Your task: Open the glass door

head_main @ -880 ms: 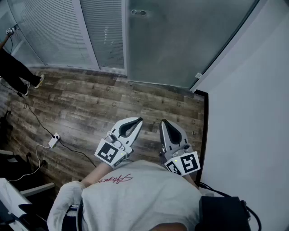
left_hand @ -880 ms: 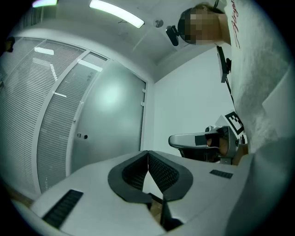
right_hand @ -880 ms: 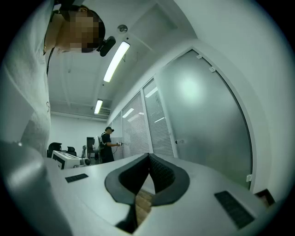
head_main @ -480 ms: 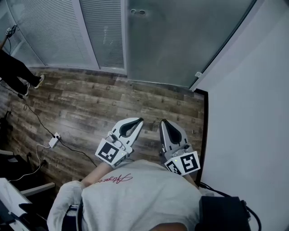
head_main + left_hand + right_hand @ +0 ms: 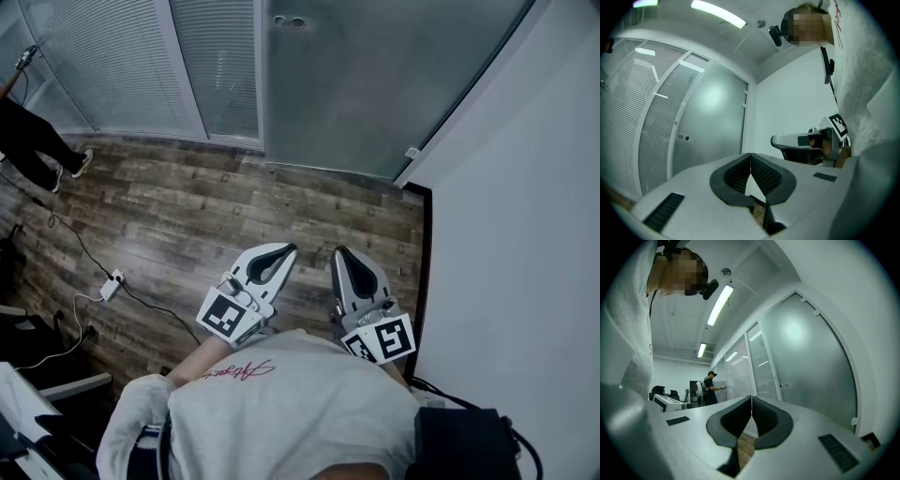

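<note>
Bystander's legs (image 5: 28,141) shifted on wood floor (image 5: 187,216) left of frosted glass door (image 5: 375,84).

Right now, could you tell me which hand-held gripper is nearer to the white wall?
Right. The right hand-held gripper hangs beside the wall; the left hand-held gripper is beyond it, farther off.

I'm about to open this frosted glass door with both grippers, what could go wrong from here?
The left gripper and right gripper both have shut fingers; they likely cannot grasp the small round fitting on the frosted glass door until opened.
The white power strip and cable on the wood-plank floor could trip a leftward sidestep.
</note>
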A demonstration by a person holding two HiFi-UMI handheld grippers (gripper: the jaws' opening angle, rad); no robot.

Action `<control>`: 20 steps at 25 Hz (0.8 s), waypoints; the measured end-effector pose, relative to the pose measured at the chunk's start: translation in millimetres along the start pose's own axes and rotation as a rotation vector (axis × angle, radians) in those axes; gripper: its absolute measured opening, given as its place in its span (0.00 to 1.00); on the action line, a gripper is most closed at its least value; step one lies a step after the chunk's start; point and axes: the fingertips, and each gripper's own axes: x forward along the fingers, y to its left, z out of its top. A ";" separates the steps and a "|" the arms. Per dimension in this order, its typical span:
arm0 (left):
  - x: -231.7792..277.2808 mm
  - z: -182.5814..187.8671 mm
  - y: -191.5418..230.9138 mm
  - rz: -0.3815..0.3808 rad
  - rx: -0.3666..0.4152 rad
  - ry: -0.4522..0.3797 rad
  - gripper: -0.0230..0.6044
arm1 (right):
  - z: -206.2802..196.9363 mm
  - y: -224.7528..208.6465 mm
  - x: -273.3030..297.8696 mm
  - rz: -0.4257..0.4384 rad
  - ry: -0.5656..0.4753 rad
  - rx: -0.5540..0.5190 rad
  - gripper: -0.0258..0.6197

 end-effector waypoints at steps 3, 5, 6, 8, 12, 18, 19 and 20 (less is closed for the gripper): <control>-4.3 -4.0 -3.2 0.008 0.004 0.010 0.06 | 1.1 1.9 -2.5 0.016 -0.004 -0.003 0.07; -4.6 -3.2 -4.7 0.022 0.005 0.005 0.06 | 0.8 2.0 -3.9 0.028 -0.001 0.002 0.07; -4.4 -2.3 -5.7 0.029 0.005 0.001 0.06 | 0.4 1.3 -4.9 0.034 0.003 0.004 0.07; -4.0 -0.7 -8.6 0.046 0.006 -0.006 0.06 | -0.5 -0.9 -8.0 0.042 0.012 0.004 0.07; -7.1 2.2 -10.9 0.090 0.020 -0.023 0.06 | -4.6 -1.5 -15.4 0.065 0.026 -0.006 0.07; -14.0 -4.6 5.6 0.144 0.007 -0.020 0.06 | -20.2 1.6 -4.8 0.114 0.080 0.000 0.07; -14.9 -6.7 10.9 0.148 0.005 -0.015 0.06 | -21.9 2.1 -0.8 0.120 0.084 -0.001 0.07; -14.5 -8.5 18.1 0.153 0.002 -0.014 0.06 | -23.1 1.2 5.0 0.122 0.085 -0.006 0.07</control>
